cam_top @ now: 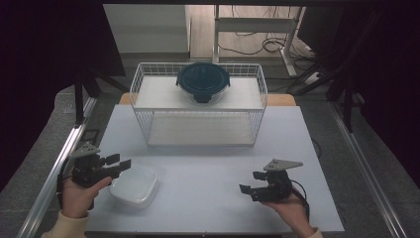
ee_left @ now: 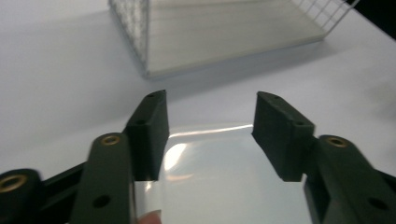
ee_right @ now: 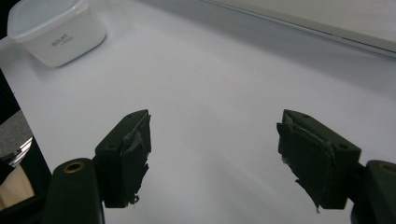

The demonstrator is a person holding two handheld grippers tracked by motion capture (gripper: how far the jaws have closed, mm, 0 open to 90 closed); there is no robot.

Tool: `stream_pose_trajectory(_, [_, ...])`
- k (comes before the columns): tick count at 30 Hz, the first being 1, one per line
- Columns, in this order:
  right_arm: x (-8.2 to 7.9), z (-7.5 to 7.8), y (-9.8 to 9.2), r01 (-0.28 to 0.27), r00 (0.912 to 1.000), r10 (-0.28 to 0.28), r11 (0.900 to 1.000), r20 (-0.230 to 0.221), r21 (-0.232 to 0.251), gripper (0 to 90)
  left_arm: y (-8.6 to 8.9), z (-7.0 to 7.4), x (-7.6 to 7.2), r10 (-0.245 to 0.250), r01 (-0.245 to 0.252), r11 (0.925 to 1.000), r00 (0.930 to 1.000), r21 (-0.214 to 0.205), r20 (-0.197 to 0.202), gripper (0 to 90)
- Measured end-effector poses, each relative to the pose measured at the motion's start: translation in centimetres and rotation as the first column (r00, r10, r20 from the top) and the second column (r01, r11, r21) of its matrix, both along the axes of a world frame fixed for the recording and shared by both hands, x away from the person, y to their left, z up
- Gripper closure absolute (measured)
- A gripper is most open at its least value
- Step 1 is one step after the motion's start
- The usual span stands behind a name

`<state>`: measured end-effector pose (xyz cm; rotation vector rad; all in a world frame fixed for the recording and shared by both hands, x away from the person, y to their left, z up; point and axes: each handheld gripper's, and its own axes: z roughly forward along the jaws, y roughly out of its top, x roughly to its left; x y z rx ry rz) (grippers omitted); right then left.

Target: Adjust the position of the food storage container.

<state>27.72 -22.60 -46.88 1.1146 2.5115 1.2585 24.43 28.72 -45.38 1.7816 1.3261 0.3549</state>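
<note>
A white square container with a translucent lid (cam_top: 134, 186) sits on the white table near its front left corner. My left gripper (cam_top: 119, 161) hovers at the container's far left edge, held in a hand. In the left gripper view the jaws of the left gripper (ee_left: 208, 126) stand apart above the glossy lid (ee_left: 215, 177), and the pads do not press on it. My right gripper (cam_top: 250, 182) rests low near the front right, open, with bare table between its jaws. The right gripper view shows the right gripper (ee_right: 212, 154) pointing toward the white container (ee_right: 56, 30).
A white wire basket rack (cam_top: 140, 106) with two shelves stands at the back middle of the table. A dark round lidded container (cam_top: 203, 82) sits on its top shelf. The rack's lower shelf (ee_left: 224, 32) lies just beyond the left jaws. Metal rails run along both table sides.
</note>
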Motion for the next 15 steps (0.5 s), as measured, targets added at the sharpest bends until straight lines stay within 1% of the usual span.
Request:
stream_pose_trajectory(2, [0.0, -0.1, 0.0, -0.001, 1.0, 0.001, 1.0, -0.005, -0.004, 25.5, 0.3, -0.5, 0.1, 0.01, -0.01, 0.9999, 0.9998, 0.013, -0.016, 51.0])
stream_pose_trajectory(5, [0.1, -0.2, 0.1, -0.001, 1.0, 0.0, 1.0, -0.007, -0.008, 25.5, 0.7, -1.0, 0.3, 0.01, -0.009, 0.9993, 0.9993, 0.036, -0.036, 57.4])
stream_pose_trajectory(8, [0.1, -0.3, 0.1, 0.001, 1.0, -0.001, 0.9999, -0.007, -0.014, 25.5, 1.1, -1.2, 0.4, 0.015, -0.012, 0.9979, 0.9988, 0.063, -0.046, 64.5])
stream_pose_trajectory(11, [0.1, -0.3, 0.1, 0.004, 0.9999, -0.004, 0.9998, -0.014, -0.017, 25.5, 1.7, -1.4, 0.3, 0.021, -0.015, 0.9956, 0.9979, 0.092, -0.062, 72.9])
stream_pose_trajectory(13, [0.2, -0.4, 0.1, 0.004, 0.9999, -0.004, 0.9998, -0.013, -0.019, 25.5, 2.2, -1.7, 0.2, 0.025, -0.015, 0.9934, 0.9963, 0.113, -0.083, 79.5])
stream_pose_trajectory(15, [0.2, -0.4, 0.0, 0.004, 0.9999, -0.004, 0.9998, -0.017, -0.022, 25.5, 2.7, -2.0, 0.3, 0.04, -0.025, 0.9899, 0.9937, 0.14, -0.105, 84.8])
